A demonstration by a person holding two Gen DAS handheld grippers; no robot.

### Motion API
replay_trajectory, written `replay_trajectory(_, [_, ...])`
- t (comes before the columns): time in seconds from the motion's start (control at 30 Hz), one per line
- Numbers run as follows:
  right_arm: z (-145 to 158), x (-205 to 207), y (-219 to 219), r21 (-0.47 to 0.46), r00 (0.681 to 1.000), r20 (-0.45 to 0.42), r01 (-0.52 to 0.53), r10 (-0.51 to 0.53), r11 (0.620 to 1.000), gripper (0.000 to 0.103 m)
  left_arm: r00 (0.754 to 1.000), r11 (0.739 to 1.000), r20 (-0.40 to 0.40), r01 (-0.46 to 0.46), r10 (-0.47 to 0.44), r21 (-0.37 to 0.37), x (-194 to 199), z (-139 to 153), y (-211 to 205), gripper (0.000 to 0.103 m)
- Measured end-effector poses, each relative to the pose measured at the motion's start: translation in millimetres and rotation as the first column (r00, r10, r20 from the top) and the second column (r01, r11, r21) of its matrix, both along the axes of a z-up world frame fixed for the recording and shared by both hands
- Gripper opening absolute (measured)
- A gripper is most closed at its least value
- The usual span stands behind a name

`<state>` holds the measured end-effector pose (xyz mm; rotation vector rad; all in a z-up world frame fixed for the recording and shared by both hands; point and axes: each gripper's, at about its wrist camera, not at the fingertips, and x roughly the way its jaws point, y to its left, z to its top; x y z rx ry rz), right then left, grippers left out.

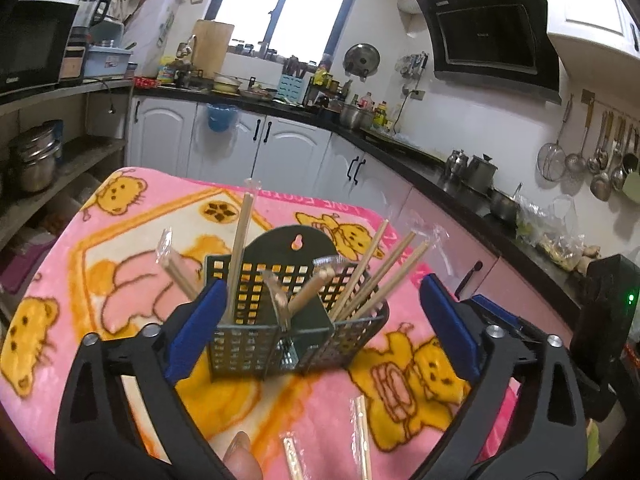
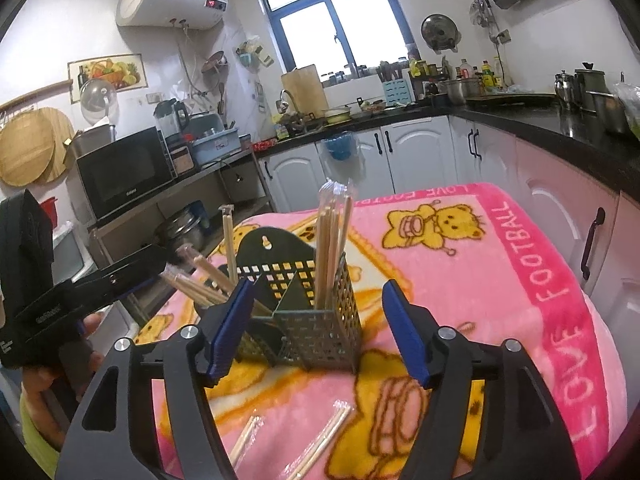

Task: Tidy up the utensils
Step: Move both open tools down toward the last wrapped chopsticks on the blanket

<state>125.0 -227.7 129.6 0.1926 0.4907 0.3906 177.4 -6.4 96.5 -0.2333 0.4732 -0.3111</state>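
A dark perforated utensil caddy [image 1: 256,344] stands on the pink bear blanket [image 1: 120,240]; it also shows in the right wrist view [image 2: 324,332]. Several wrapped wooden chopstick pairs [image 1: 376,272] stand in its compartments [image 2: 332,248]. Two wrapped pairs lie on the blanket in front of it [image 1: 362,436] [image 2: 320,440]. My left gripper [image 1: 320,320] is open, its blue pads on either side of the caddy, empty. My right gripper [image 2: 316,328] is open and empty, also straddling the caddy. The left gripper's body [image 2: 92,292] shows at the left of the right wrist view.
The blanket covers a small table with edges close on all sides. White cabinets [image 1: 280,148] and a black counter [image 2: 560,120] run behind and to the right. A microwave [image 2: 124,172] sits on shelving at the left.
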Motion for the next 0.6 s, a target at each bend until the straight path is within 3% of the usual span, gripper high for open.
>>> replay_trajectory(0.23, [-5.9, -8.6, 0.8, -0.01, 1.0, -0.013, -0.007, 0.006, 1.0, 0.068, 1.0, 0.999, -0.007, 0.015, -0.014, 0.047, -15.2, -10.1, -3.9, 0.092])
replay_trajectory(0.6, [-16.1, -16.6, 1.8, -0.031, 0.999, -0.041, -0.01, 0.008, 0.999, 0.069, 0.999, 0.998, -0.048, 0.008, -0.005, 0.057, -27.4, -28.1, 1.5, 0.092])
